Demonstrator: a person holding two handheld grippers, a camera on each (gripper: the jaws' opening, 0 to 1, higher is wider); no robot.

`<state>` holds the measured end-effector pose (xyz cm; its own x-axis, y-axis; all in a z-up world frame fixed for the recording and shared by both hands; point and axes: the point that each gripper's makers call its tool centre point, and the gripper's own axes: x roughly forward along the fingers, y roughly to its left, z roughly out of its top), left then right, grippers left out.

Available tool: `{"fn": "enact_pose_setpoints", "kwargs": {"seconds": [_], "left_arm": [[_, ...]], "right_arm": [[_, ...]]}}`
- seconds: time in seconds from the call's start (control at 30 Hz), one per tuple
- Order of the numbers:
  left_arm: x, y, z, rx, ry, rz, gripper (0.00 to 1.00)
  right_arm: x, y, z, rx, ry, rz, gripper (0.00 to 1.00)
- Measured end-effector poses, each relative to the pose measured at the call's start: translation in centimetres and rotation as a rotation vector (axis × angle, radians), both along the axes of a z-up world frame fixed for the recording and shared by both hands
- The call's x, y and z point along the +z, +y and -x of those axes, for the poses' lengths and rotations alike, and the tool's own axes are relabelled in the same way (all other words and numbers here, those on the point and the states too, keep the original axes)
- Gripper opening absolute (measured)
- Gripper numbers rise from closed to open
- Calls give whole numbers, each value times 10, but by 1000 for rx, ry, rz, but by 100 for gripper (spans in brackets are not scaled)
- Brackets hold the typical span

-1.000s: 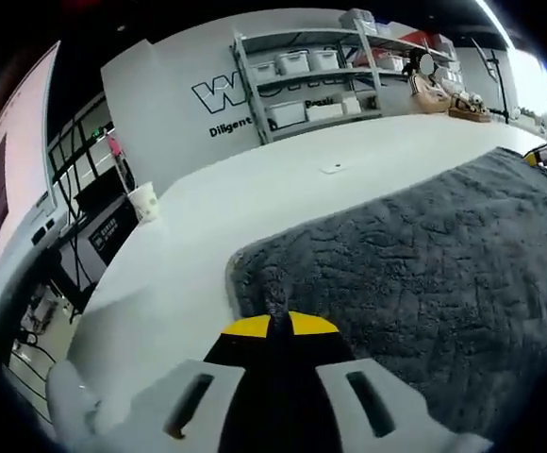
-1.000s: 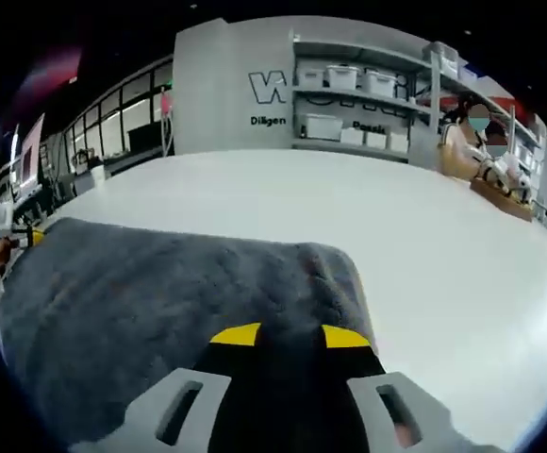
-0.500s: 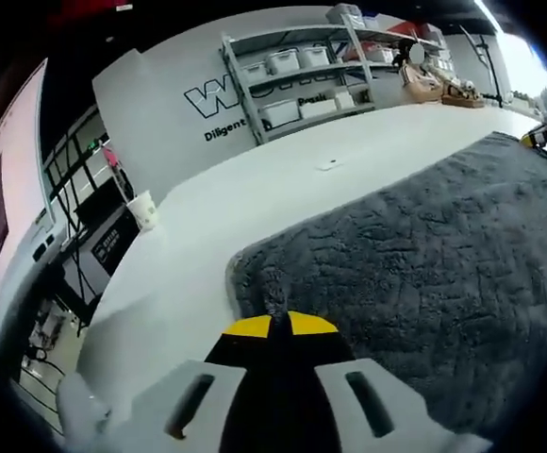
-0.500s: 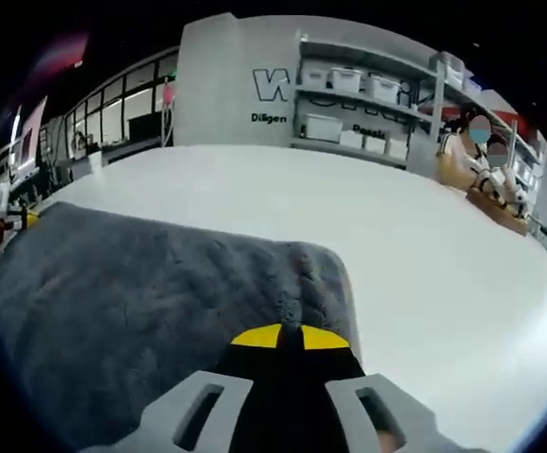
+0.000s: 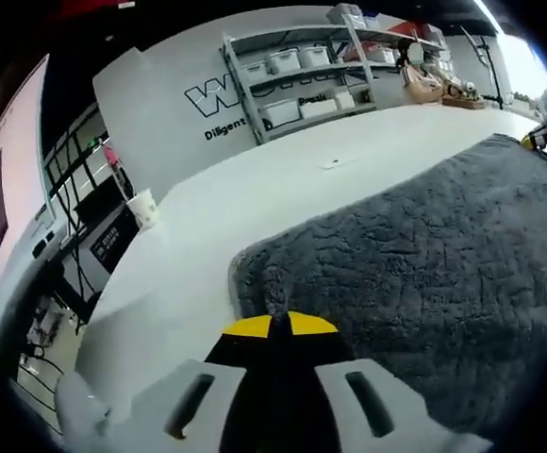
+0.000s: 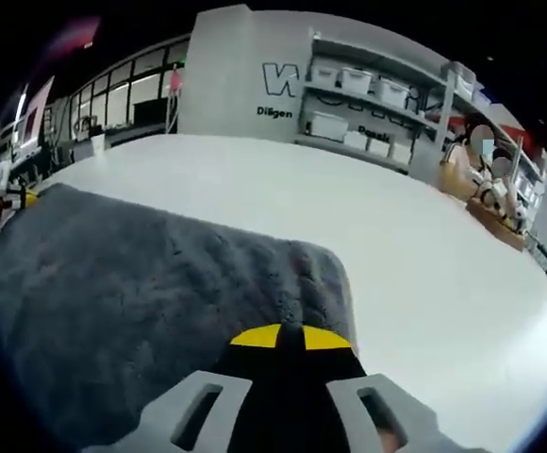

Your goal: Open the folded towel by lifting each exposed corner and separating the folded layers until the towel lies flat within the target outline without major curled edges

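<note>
Grey towel (image 5: 424,255) on white tabletop (image 5: 283,189), left hand-held gripper (image 5: 279,326) and right hand-held gripper (image 6: 290,336) – jaws closed, each pinching a towel corner at 6 o'clock, cup (image 5: 144,206) at 10 o'clock.

white table (image 5: 283,189), paper cup (image 5: 144,205), perhaps bin-stacked shelves (image 6: 368,104)
</note>
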<state>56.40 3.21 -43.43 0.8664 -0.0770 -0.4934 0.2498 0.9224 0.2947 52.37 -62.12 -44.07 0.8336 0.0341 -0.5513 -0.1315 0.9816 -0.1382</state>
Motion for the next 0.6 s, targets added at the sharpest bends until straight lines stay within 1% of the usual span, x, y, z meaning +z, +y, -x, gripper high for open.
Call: {"fn": "enact_pose_setpoints", "kwargs": {"seconds": [0.13, 0.2, 0.23, 0.27, 0.3, 0.37, 0.5, 0.6], "left_arm": [[1, -2, -1, 5, -3, 25, 5], [4, -5, 0, -3, 0, 41, 7], [9, -6, 2, -7, -2, 46, 7], [15, -6, 1, -4, -24, 58, 8], [23, -8, -1, 0, -54, 104, 8], [32, -13, -1, -13, -70, 169, 8], [39, -13, -4, -20, -66, 185, 12], [47, -14, -9, -29, -66, 214, 13]], "right_arm": [[5, -2, 0, -7, -8, 9, 8], [12, -6, 1, -22, -34, -5, 9], [18, -8, 0, -27, -53, -17, 9], [25, -9, 1, -30, -71, -26, 9], [29, -10, 2, -30, -82, -32, 9], [41, -11, -1, -28, -114, -47, 10], [53, -15, -5, -17, -126, -22, 11], [65, -21, -13, -13, -142, -4, 10]]}}
